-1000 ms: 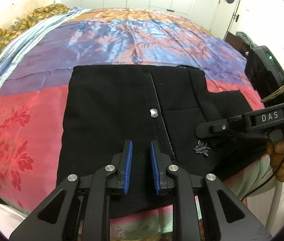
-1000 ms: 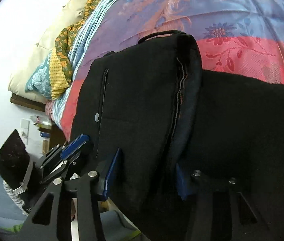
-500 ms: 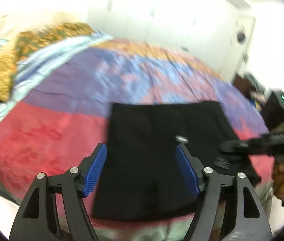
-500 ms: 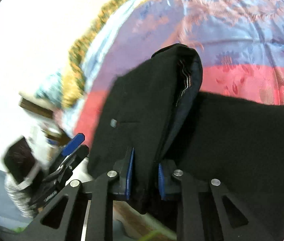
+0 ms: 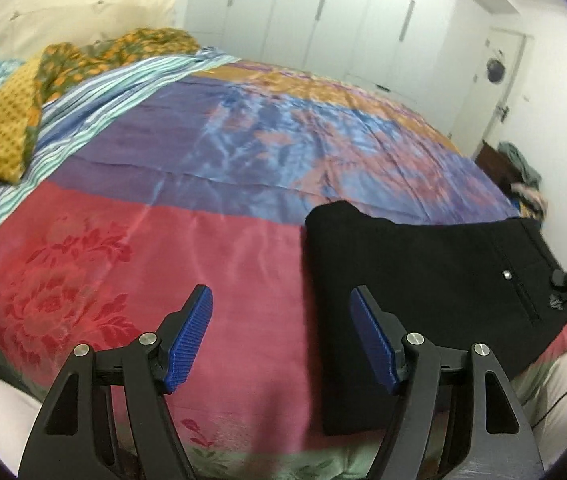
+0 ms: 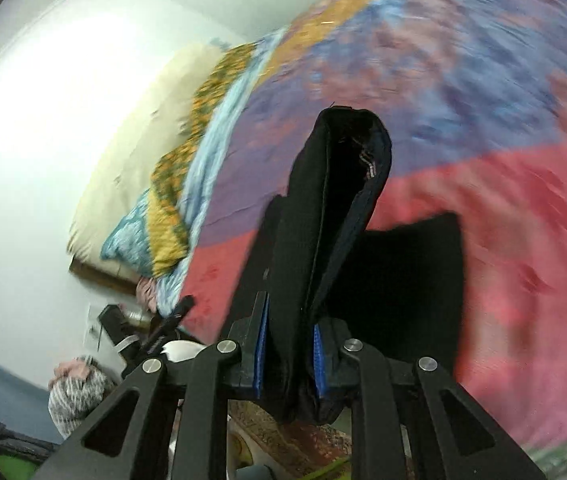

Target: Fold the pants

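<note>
- Bedroom scene: white wardrobes point(image 5: 323, 12) at the back, and a big bed point(image 5: 243, 152) with a shiny red, purple and blue cover filling most of the view.
- Left tool point(image 5: 281, 332) hangs over the red part of the cover with its blue pads spread wide and nothing between them.
- Right tool point(image 6: 289, 356) is clamped tight on a thick bunched edge of the black pants point(image 6: 323, 220), which stick up from its pads.
- Rest of the pants point(image 5: 423, 280) lies flat near the bed's front edge, just right of the left tool, button side up.
- Yellow and green blanket point(image 5: 15, 120) is crumpled at the head end, well apart from the pants.
- Right view is pretty blurry.
</note>
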